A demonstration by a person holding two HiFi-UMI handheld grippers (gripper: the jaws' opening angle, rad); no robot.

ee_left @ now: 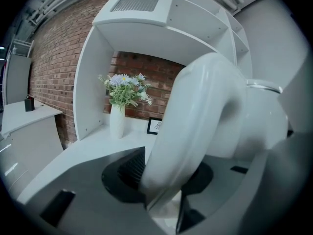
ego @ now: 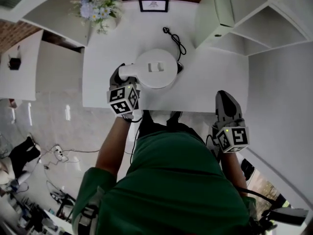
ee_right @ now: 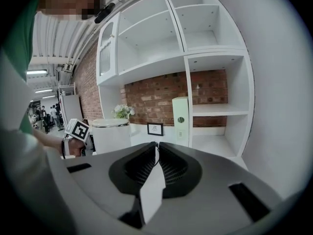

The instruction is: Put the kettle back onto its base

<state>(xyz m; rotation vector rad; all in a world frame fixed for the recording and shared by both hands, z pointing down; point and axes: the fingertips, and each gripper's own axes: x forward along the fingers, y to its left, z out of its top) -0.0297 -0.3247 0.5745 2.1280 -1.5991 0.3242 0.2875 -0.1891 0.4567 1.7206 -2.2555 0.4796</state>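
white kettle (ego: 155, 68) directly ahead of left gripper (ego: 121, 77), seemingly over its base (ego: 180, 68), seating unclear. close in: upright handle (ee_left: 195, 126) clamped between left jaws. right gripper (ee_right: 156, 148) closed, empty; kettle farther, ahead-left.

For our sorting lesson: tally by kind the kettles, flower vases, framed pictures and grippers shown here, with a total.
kettle: 1
vase of flowers: 1
framed picture: 1
grippers: 2 (left gripper, right gripper)
total: 5
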